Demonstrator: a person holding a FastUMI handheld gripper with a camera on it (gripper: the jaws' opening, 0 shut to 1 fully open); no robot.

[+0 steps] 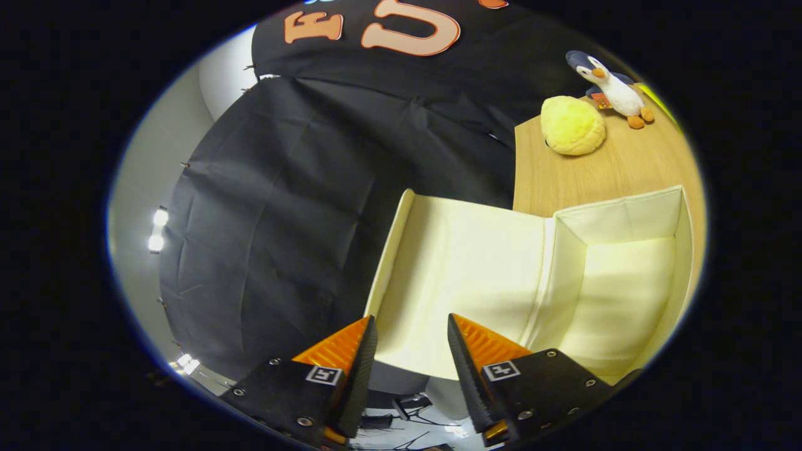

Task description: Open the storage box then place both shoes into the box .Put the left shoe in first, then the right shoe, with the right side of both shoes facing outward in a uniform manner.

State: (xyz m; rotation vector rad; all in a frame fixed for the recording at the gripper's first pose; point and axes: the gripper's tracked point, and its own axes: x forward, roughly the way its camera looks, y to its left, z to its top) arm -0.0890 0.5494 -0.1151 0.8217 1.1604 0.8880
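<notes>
The gripper (412, 341) is hovering with its fingers apart, gripping nothing, at the edge of the cream fabric storage box's (617, 282) swung-open lid (463, 275). A bump there risks flipping the lid shut.

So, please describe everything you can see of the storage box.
The storage box is cream-coloured, looks like soft fabric or faux leather, and stands open on the wooden table. Its lid is swung out past the table's edge. The inside shows no shoes. The tongs are open, the lid's edge between the fingertips, contact unclear.
</notes>
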